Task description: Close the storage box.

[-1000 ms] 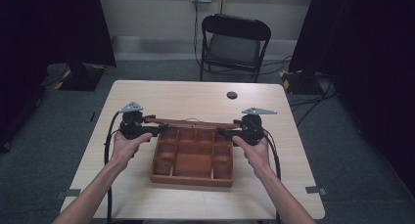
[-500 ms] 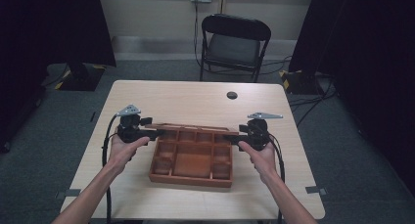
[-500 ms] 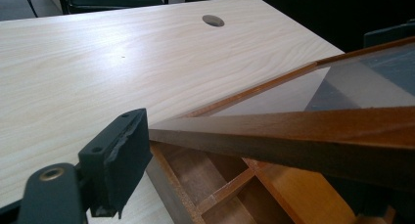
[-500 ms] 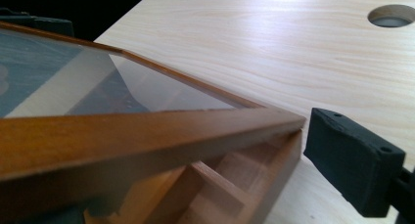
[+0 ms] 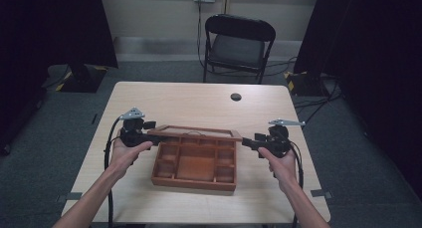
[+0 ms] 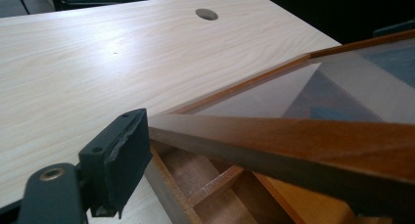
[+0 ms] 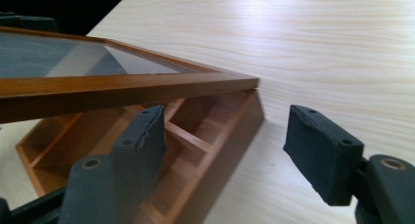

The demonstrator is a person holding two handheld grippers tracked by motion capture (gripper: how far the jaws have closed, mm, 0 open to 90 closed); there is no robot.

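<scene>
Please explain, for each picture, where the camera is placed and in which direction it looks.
High view: above the person's side, facing forward and down on the table; both forearms, left gripper and right gripper show.
Left gripper view: on the left gripper, facing along the lid toward the hole; one jaw shows.
Right gripper view: on the right gripper, facing the box corner; two jaws show, apart.
All views share the box, its glass lid, and the hole.
</scene>
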